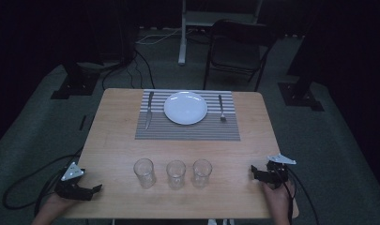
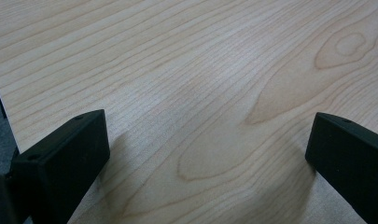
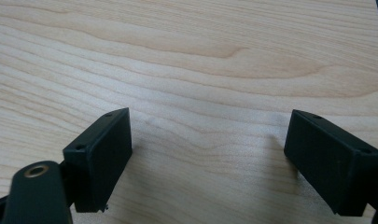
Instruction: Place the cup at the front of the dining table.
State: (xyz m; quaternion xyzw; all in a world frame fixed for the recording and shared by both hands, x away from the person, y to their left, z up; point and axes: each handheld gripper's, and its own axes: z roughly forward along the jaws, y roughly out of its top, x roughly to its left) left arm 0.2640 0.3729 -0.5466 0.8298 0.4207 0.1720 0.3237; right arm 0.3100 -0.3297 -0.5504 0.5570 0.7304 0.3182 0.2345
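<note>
**Near edge of the table: both grippers empty, glasses ahead**

Between your fingers nothing is held: the left gripper (image 1: 95,189) and the right gripper (image 1: 254,171) both stand with jaws wide apart over bare table (image 2: 186,70). Nearest them, three glasses (image 1: 175,173) stand upright in a row between the two grippers. Approach an end glass level, jaws straddling its wall, and close gently. The neighbours stand close, so come from the outside. Farther off lie the placemat (image 1: 187,131), plate (image 1: 186,108), knife (image 1: 149,110) and fork (image 1: 221,108), well clear.
</note>
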